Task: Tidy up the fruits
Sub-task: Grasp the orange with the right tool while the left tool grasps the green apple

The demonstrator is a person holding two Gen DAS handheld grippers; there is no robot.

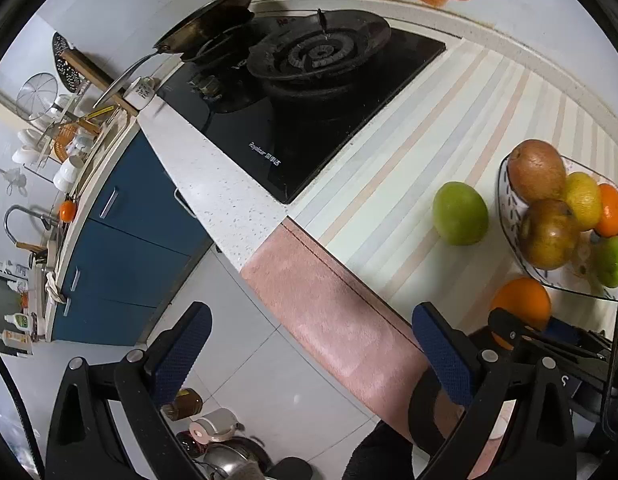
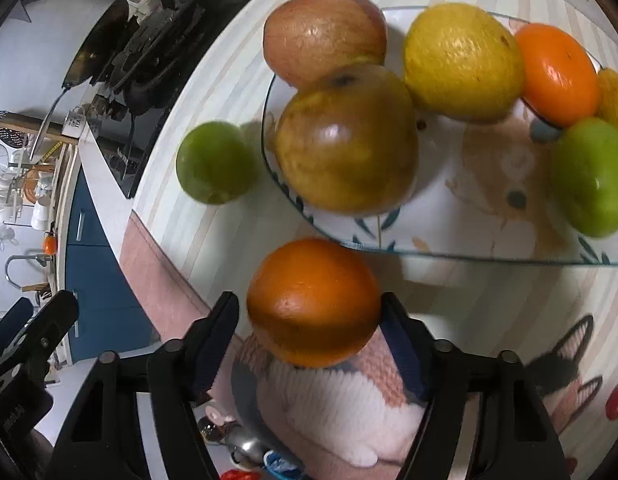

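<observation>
Orange (image 2: 313,300) sits between plate (image 2: 429,248) and green apple (image 2: 215,162).
</observation>
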